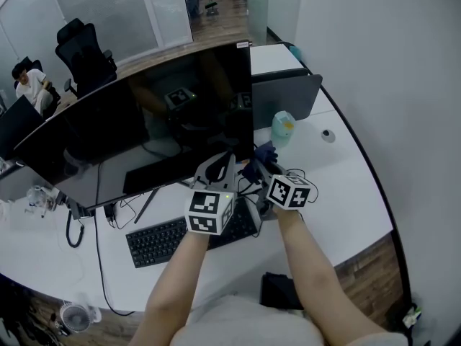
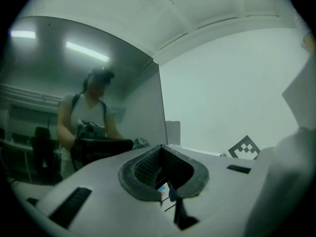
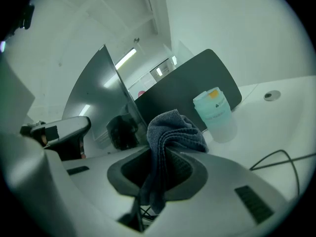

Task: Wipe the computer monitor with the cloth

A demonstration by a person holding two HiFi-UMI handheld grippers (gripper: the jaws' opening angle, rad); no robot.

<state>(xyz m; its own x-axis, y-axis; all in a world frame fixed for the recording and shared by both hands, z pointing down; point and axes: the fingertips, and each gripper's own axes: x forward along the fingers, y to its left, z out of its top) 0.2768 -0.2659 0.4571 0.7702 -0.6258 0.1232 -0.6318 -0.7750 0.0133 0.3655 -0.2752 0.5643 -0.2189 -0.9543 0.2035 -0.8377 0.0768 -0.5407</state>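
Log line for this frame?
right gripper: shut on cloth | left gripper: shut, empty | cloth: by monitor lower-right corner

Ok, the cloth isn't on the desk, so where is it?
The cloth is pinched in the right gripper, centre of its view, by the monitor's lower right corner, left of the bottle.

The left hand-held gripper (image 2: 161, 156), jaws together and empty, faces the monitor (image 2: 111, 90).

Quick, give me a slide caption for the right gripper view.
Right gripper clamps a grey cloth near the monitor, a pale bottle on the desk beyond.
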